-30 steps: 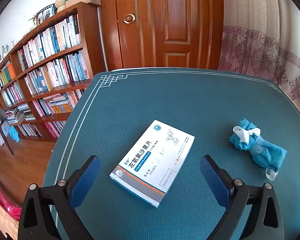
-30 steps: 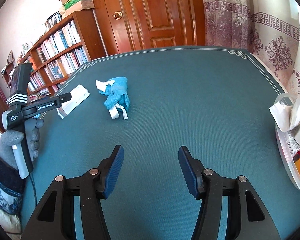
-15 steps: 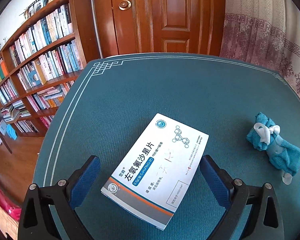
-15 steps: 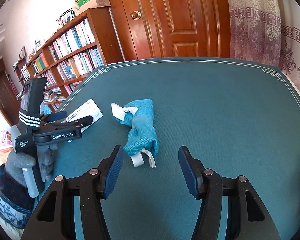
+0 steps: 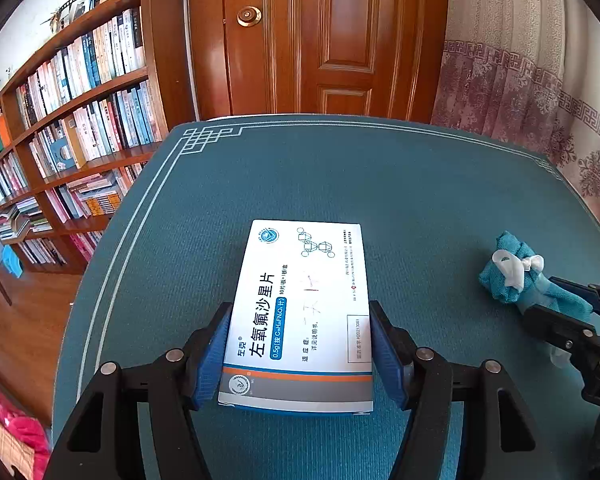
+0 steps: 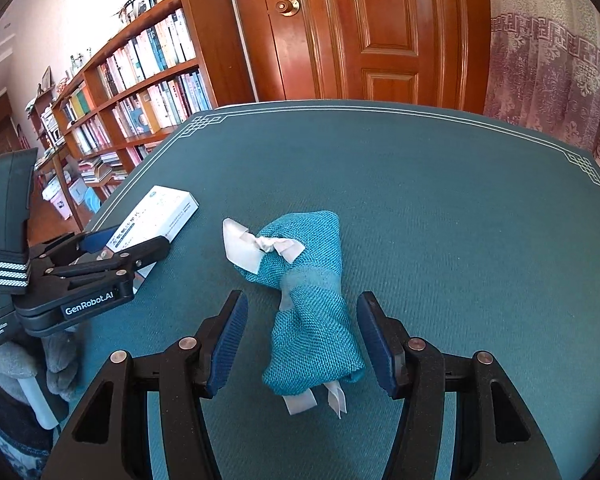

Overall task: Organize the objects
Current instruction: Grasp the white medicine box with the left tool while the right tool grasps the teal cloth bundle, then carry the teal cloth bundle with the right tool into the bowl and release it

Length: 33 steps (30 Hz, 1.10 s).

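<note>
**Grippers at box and pouch**

Left gripper (image 5: 300, 354) clamped on a white medicine box (image 5: 304, 304) — blue Chinese print, grey-and-orange end band — flat on the teal table (image 5: 400, 184). Right gripper (image 6: 300, 340) spread wide, straddling without touching a teal woven pouch (image 6: 312, 304) tied with white ribbon, right of the box.

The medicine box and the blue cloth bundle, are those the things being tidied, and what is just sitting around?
Part of the job:
- medicine box, left hand-held gripper closed against its sides
- blue cloth bundle, lying between the open fingers of the right hand-held gripper

Just around:
- green table
- bookshelf
- wooden door
- curtain
</note>
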### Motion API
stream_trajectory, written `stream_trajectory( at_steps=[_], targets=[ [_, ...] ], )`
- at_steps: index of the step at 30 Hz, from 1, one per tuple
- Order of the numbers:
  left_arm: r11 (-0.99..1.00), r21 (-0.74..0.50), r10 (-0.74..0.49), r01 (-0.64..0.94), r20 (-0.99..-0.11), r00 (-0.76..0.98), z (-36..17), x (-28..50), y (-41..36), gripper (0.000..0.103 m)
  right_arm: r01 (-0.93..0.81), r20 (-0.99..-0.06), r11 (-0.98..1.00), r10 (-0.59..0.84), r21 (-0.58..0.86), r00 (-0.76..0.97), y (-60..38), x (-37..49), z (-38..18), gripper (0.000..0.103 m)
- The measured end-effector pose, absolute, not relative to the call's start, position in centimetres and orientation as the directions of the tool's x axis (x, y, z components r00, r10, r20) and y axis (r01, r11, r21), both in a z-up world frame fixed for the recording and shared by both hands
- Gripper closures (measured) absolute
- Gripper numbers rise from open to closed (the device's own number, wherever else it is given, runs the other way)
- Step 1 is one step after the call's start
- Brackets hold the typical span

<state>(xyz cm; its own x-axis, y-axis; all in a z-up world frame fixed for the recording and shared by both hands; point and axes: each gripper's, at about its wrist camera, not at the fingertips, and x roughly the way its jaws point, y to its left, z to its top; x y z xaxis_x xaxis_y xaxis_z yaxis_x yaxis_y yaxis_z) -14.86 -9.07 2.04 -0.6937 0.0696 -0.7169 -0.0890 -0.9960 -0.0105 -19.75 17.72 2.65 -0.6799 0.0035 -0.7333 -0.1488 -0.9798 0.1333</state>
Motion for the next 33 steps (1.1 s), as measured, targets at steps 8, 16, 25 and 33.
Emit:
stream_trajectory(
  at_steps=[8, 16, 25, 33],
  targets=[
    [-0.995, -0.01, 0.076, -0.097, -0.692, -0.718, 2.6, -14.2, -8.8, 0.036, -0.161, -0.756, -0.981, 0.023, 0.109, -0.654, 17.5, -20.6, 1.7, 0.058],
    [-0.995, -0.014, 0.084, -0.103, -0.683, -0.725, 2.8, -13.9, -8.6, 0.036, -0.189, -0.751, -0.975, 0.037, 0.117, -0.659, 17.9, -19.2, 2.2, 0.066],
    [-0.988, -0.016, 0.126, -0.152, -0.645, -0.753, 4.5, -12.3, -7.0, 0.036, -0.243, -0.727, -0.962, 0.077, 0.126, -0.683, 19.1, -14.7, 4.1, 0.066],
    [-0.974, 0.001, 0.176, -0.225, -0.617, -0.767, 5.8, -10.9, -4.6, 0.036, -0.332, -0.706, -0.932, 0.139, 0.144, -0.694, 21.9, -9.0, 5.7, 0.066]
  ],
)
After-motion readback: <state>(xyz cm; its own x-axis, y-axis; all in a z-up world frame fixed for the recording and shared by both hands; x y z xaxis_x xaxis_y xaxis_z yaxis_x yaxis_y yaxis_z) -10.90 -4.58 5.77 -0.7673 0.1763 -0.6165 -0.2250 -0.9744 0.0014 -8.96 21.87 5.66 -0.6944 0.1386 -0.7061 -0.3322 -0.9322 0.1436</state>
